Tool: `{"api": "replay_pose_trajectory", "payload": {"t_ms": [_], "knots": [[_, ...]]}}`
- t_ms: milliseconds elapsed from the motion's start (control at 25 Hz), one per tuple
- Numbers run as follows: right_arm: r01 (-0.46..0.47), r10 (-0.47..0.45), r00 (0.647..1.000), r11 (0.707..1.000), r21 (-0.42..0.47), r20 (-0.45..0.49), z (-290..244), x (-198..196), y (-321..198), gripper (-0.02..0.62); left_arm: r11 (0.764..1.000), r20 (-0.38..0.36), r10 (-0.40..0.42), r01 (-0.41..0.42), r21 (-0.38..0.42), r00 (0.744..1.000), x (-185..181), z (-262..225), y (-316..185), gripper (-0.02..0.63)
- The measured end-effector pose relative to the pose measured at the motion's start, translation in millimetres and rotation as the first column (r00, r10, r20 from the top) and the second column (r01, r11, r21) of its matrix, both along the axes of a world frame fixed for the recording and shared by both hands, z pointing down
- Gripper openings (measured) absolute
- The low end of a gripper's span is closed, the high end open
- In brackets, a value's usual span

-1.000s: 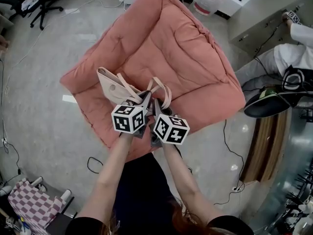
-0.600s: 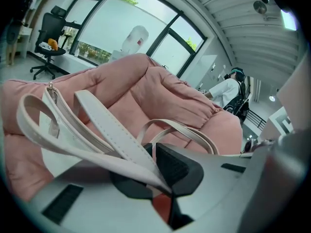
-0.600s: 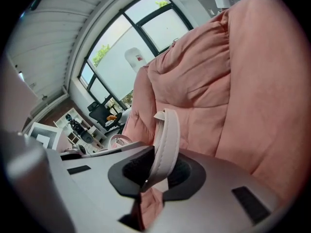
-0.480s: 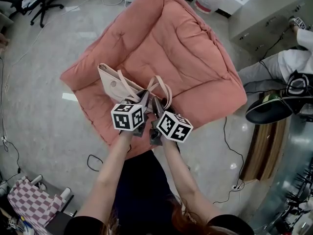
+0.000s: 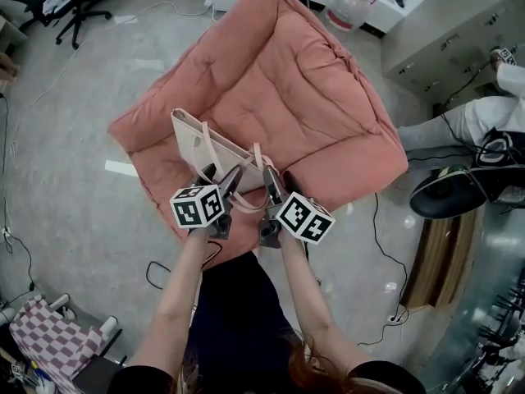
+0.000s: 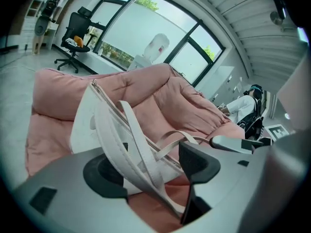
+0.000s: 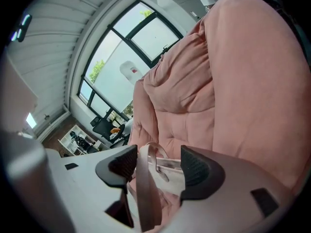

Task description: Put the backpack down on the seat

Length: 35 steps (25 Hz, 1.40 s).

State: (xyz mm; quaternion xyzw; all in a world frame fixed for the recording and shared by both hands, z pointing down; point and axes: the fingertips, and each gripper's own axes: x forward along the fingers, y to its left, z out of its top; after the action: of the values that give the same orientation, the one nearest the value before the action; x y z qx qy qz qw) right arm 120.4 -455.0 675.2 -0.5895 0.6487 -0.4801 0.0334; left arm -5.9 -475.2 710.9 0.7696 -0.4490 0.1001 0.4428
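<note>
The set-down step is being concluded. The backpack [image 5: 207, 141] is being supported by the front part of the seat [image 5: 316, 89], its body lying tilted on the pink cushion, near the edge closest to the person.

In the left gripper view, the left gripper [image 6: 150, 166] is being held with its jaws spread, and the pale straps [image 6: 136, 144] are being left draped loosely across the gap, not pinched. In the right gripper view, the right gripper [image 7: 151, 166] is likewise being held with jaws apart. One strap [image 7: 146, 188] is running between them, close to one jaw, without being clamped.

Release is judged to be under way. For the next move, both grippers are being required to be drawn clear of the straps without snagging them, so that the backpack is not being dragged towards the seat's edge.

Against the frames from a second ago, the two marker cubes are being seen farther apart and nearer the person. The strap loop, formerly being held raised between the grippers, is now being seen lying lower, and the backpack is being seen settled farther down on the cushion.
</note>
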Motion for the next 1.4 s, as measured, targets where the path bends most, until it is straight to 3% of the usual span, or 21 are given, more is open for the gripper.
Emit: {"api": "replay_pose_trajectory", "payload": {"t_ms": [480,920,1200,1400], "knots": [[0.076,-0.076,0.997,0.997,-0.005,-0.020,-30.8,-23.9,40.0,0.270,0.997,0.146,-0.055,0.062,-0.049,0.988,-62.4,-17.0,65.9,0.314],[0.175,-0.175,0.984,0.984,-0.018,-0.016,-69.1,-67.7,94.1,0.270,0.997,0.123,-0.061,0.066,-0.037,0.991,-90.0,-69.1,116.5,0.313],[0.329,-0.329,0.944,0.944,-0.011,-0.033,-91.7,-102.6,132.8,0.268,1.000,0.160,-0.015,0.012,0.023,0.987,-87.2,-105.5,151.8,0.313],[0.409,-0.405,0.912,0.909,0.083,-0.067,-121.1,-119.2,149.9,0.268,0.991,0.178,-0.018,-0.006,0.134,0.984,-77.5,-142.5,161.5,0.313]]}}
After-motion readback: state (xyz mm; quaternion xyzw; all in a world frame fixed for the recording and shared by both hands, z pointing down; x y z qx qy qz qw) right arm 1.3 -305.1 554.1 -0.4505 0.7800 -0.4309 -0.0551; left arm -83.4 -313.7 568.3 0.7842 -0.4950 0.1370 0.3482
